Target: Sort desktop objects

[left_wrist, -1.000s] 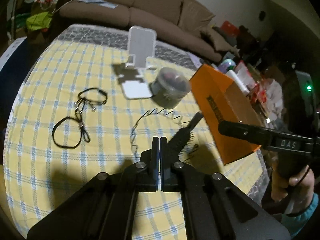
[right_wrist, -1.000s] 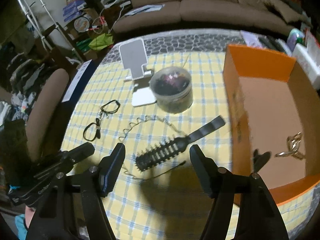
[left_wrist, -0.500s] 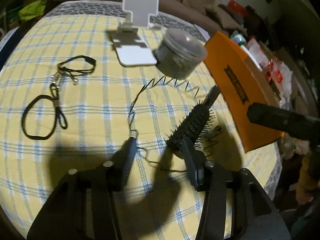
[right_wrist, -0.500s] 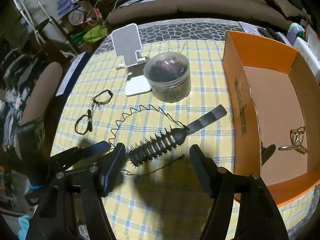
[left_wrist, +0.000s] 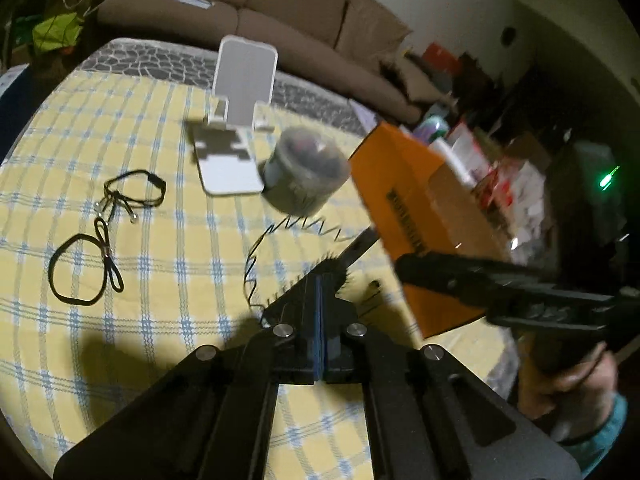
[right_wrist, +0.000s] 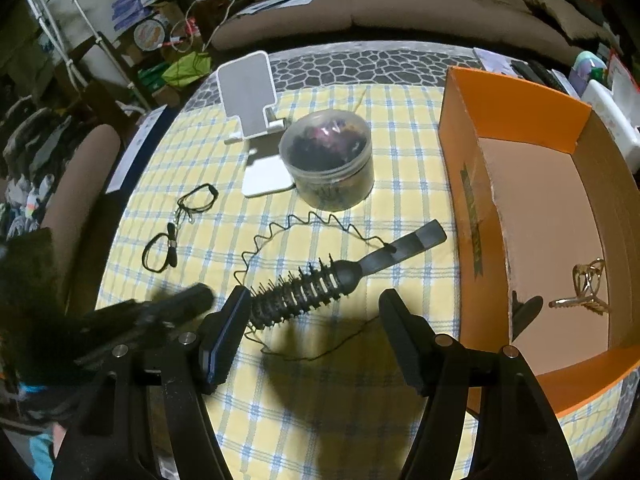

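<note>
One gold clip lies in my orange box; the brush, wavy headband, hair ties, jar and stand wait on the counter; my left tongs are clenched on nothing, my right tongs released.

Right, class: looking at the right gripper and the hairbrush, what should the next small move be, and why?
Probably lower the right gripper onto the hairbrush and close. Its jaws hang open over the brush, which lies on the tablecloth outside the orange box, where a hair clip already lies.
</note>
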The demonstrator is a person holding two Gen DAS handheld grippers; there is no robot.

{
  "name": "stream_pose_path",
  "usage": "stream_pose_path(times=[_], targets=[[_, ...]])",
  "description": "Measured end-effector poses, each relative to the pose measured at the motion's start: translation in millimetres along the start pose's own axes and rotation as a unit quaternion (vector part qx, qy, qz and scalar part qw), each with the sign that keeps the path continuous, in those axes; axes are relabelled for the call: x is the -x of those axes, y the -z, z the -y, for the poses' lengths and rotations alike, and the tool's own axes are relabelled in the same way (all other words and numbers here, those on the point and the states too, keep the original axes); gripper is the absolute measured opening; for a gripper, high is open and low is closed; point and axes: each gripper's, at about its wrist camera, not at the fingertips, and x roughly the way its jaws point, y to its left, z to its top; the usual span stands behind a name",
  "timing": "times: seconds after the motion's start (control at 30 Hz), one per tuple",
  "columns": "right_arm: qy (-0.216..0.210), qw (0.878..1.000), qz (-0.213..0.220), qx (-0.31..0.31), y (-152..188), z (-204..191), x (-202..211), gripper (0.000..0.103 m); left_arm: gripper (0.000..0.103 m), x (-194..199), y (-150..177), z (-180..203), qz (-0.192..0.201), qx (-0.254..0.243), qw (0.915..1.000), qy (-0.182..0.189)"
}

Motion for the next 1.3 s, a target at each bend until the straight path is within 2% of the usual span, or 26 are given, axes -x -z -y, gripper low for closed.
stream_pose_path(times=[0.1,0.2,0.33,0.4,0.47,0.5,0.57,0.67,0.83,1.0,1.2,1.3], targets=[[-0.002,1.0,0.001,-0.001,-0.2,-0.3,0.9,0.069,0.0,1.1,-2.5,-6.6,-0.001,0.009,0.9999,-0.009],[-0.001,1.0,-0.011,0.006,1.7,-2.6,-3.8,0.069,0.0,-6.6,1.0,-21.3,-0.016,0.038,0.999,-0.016],[0.006,0.998,-0.041,0.055,12.4,-19.4,-20.6,0.069,0.001,-10.6,5.0,-33.5,-0.026,0.057,0.9976,-0.028],[0.017,0.994,-0.057,0.09,19.9,-32.2,-32.1,0.069,0.011,-9.0,4.5,-36.4,-0.025,0.062,0.9973,-0.031],[0.027,0.99,-0.07,0.116,26.6,-41.4,-42.6,0.067,0.032,-4.0,3.3,-39.3,-0.021,0.063,0.9972,-0.035],[0.032,0.988,-0.074,0.128,29.6,-45.0,-48.1,0.065,0.036,-1.4,2.2,-40.6,-0.019,0.061,0.9971,-0.04],[0.045,0.984,-0.084,0.15,36.1,-50.6,-58.8,0.062,0.052,6.6,-1.8,-45.6,-0.013,0.051,0.9966,-0.063],[0.058,0.981,-0.091,0.162,39.3,-54.2,-65.9,0.061,0.065,19.6,-6.0,-57.6,0.001,0.037,0.9936,-0.107],[0.053,0.983,-0.077,0.156,33.9,-54.7,-57.5,0.061,0.066,28.0,-6.3,-92.8,0.005,0.042,0.9865,-0.158],[0.048,0.986,-0.062,0.148,26.9,-58.9,-51.2,0.061,0.067,20.2,-2.8,-117.0,-0.002,0.052,0.9863,-0.156],[0.043,0.986,-0.058,0.15,21.2,-67.9,-53.9,0.061,0.067,6.6,0.6,-121.0,-0.014,0.043,0.984,-0.172],[0.041,0.986,-0.057,0.15,20.4,-71.0,-55.8,0.061,0.066,6.8,1.0,-120.1,-0.012,0.042,0.9848,-0.168]])
